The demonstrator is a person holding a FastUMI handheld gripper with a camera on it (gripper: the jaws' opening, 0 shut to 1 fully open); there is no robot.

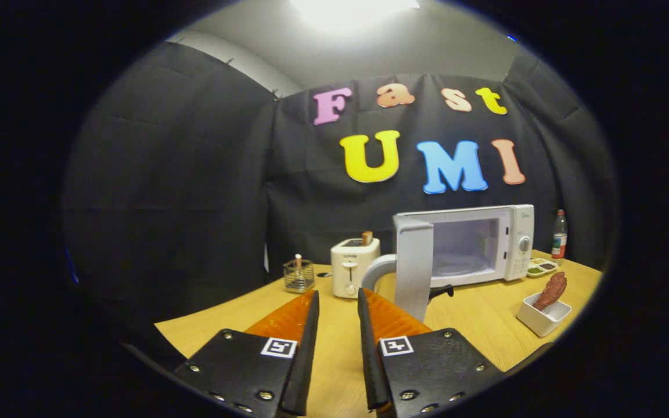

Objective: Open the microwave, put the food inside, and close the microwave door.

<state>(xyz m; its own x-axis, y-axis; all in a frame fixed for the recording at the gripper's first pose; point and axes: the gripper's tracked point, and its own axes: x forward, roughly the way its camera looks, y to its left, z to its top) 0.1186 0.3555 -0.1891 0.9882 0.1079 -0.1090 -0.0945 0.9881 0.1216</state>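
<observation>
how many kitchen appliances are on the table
2. The microwave stands at the back of the table, door swung open. The toaster sits just beside it, beyond the empty tool. Others may be hidden.

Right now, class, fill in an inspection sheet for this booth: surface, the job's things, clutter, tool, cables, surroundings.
Surface: wooden table.
Job's things: microwave, door swung open, cavity bare; food in a white dish to the right of the fingers.
Clutter: toaster, wire basket, bottle, sauce tray.
Tool: fingers slightly apart, holding nothing, above the table.
Cables: nothing seen.
Surroundings: black cloth walls, ceiling light.
</observation>
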